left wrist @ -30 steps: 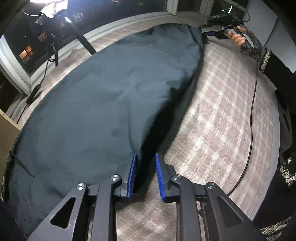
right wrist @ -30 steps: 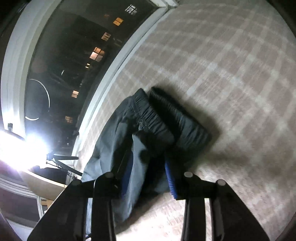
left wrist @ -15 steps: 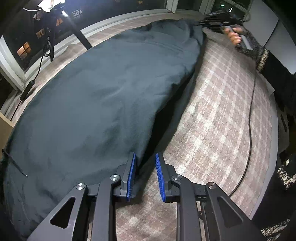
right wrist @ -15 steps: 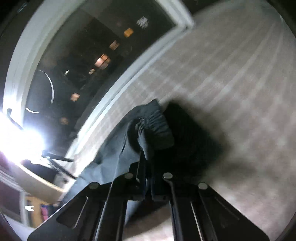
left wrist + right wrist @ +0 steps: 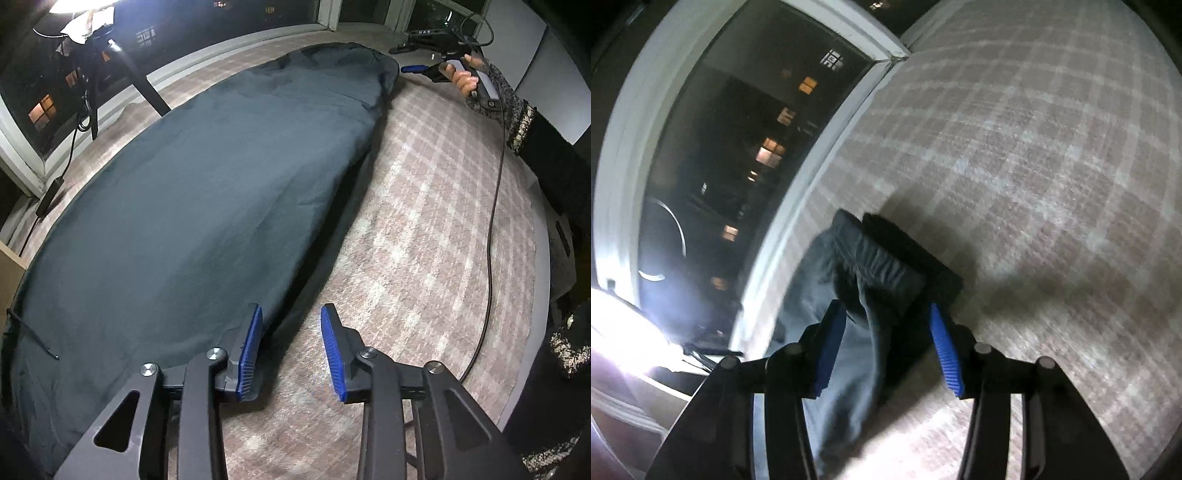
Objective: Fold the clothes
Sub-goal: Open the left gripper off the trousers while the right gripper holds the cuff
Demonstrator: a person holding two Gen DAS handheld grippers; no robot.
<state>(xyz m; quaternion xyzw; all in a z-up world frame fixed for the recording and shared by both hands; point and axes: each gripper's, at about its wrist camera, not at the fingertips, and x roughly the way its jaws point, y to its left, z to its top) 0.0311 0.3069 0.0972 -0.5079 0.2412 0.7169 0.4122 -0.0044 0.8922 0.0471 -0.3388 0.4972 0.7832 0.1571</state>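
Note:
A dark grey garment lies spread flat along the plaid surface. My left gripper is open at the garment's near right edge, with its left pad over the cloth. In the right wrist view the elastic waistband end of the garment lies just ahead of my right gripper, which is open with cloth between its pads. The right gripper also shows in the left wrist view, held by a hand at the garment's far end.
A window frame runs along the far edge of the surface. A tripod leg and a bright lamp stand by the window. A black cable trails across the right side. A person's sleeve is at the right.
Both grippers have opened. The right gripper was shut on the waistband half a second ago and has let it go; the garment now lies flatter.

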